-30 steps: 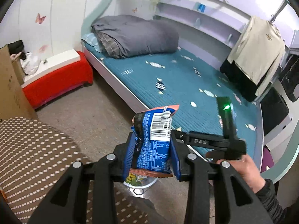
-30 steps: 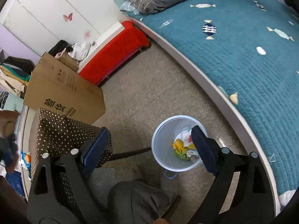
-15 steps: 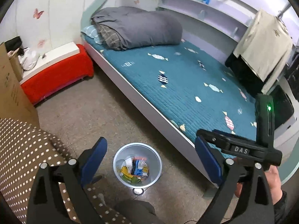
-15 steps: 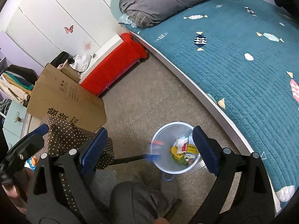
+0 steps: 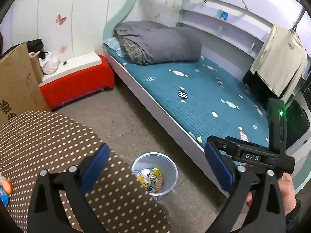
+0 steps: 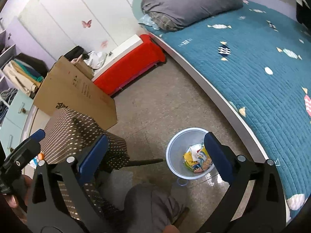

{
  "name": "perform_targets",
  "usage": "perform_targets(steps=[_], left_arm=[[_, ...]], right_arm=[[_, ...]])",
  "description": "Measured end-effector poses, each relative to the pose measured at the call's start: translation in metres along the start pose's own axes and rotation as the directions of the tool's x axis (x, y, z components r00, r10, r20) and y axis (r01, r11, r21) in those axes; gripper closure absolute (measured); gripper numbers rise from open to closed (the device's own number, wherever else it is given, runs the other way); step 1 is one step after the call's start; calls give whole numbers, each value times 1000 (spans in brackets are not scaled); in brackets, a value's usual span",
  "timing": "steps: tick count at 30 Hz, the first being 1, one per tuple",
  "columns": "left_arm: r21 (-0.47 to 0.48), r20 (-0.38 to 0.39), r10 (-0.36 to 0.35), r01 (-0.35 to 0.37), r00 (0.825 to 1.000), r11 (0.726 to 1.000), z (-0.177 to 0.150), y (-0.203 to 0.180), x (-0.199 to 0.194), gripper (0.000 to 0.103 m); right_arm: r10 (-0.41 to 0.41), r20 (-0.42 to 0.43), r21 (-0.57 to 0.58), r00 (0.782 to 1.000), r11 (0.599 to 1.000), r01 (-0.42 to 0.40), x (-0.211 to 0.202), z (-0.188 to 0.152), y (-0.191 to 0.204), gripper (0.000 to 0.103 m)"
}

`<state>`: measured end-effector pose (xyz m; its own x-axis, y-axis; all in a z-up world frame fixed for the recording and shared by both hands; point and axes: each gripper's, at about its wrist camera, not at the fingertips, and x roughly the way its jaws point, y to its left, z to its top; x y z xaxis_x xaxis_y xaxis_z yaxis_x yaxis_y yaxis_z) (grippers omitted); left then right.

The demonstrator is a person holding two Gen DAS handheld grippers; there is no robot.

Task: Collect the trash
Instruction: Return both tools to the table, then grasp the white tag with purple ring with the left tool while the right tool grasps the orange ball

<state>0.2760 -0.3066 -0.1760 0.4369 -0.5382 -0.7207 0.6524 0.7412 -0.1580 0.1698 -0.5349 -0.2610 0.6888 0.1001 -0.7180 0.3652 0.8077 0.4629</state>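
Fingers of left gripper (image 5: 157,163) and right gripper (image 6: 156,155) spread, empty — swing carelessly and you tip the bin (image 5: 155,172).

The bin (image 5: 155,160) is a small round one of pale blue, half-clear plastic, wider at the rim than at the base. It stands upright and open on the floor (image 5: 128,124), near the long edge of the bed (image 5: 167,120) and just beside the corner of the surface (image 5: 48,136) with the dotted cloth. Inside it lies the trash (image 5: 152,179): several crumpled snack wrappers in a loose heap on the bottom, mostly yellow, with white, blue and orange parts. From the right wrist view the bin (image 6: 175,147) shows the same heap of trash (image 6: 197,160), well below the rim.
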Motion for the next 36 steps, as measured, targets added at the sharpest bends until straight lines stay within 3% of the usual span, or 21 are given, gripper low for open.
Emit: perform_targets(steps=[9, 16, 28, 36], left_arm=[[-51, 49, 60, -58, 997, 997, -21, 30, -48, 7], [-103, 72, 152, -144, 986, 984, -45, 67, -86, 7], [-228, 61, 282, -262, 957, 938, -103, 136, -145, 7], [-344, 42, 344, -310, 938, 886, -150, 184, -178, 7]], right_arm=[[28, 17, -95, 999, 995, -26, -14, -3, 55, 6], [60, 13, -192, 998, 980, -56, -19, -11, 107, 6], [102, -36, -335, 994, 936, -108, -15, -46, 194, 6], [118, -85, -432, 989, 890, -143, -5, -75, 251, 6]])
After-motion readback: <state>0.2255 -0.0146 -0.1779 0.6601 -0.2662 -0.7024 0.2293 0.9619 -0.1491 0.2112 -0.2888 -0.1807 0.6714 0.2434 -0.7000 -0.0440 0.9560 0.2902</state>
